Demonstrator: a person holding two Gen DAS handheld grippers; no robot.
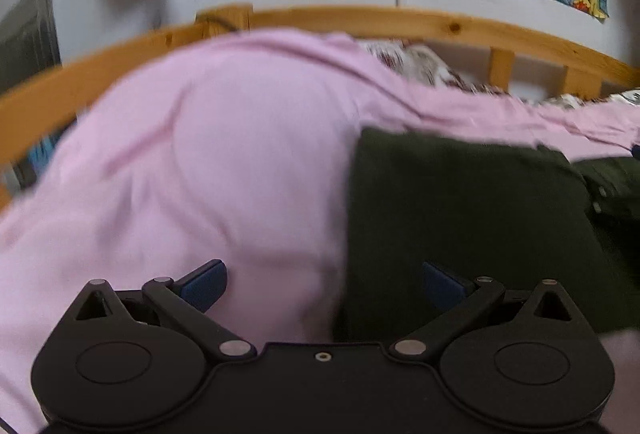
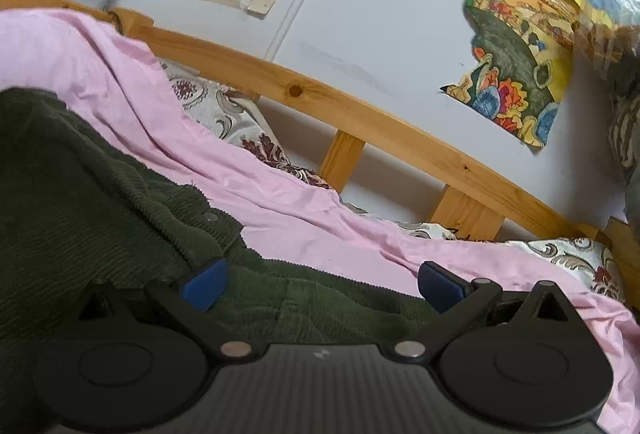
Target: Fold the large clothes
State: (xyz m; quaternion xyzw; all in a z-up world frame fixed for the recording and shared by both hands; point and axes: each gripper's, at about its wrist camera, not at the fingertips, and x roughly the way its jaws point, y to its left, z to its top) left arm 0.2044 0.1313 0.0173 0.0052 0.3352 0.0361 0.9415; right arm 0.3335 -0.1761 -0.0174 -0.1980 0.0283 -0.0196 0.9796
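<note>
On the pink sheet (image 2: 280, 202), the dark green corduroy garment (image 2: 100, 194) is spread flat for folding; the left gripper (image 1: 324, 284) and right gripper (image 2: 320, 284) are held wide open, empty, above it

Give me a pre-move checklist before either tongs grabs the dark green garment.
1. Left tongs open, nothing between the fingers: ok.
2. Right tongs open, nothing held: ok.
3. Dark green corduroy garment in view of both cameras, on the pink sheet: ok.
4. Garment edge near the right tongs: ok, hem runs just ahead of the fingers.
5. Garment lying flat: not ok, bunched folds near the snap button.
6. Left view sharp enough to aim: not ok, motion blur.
</note>
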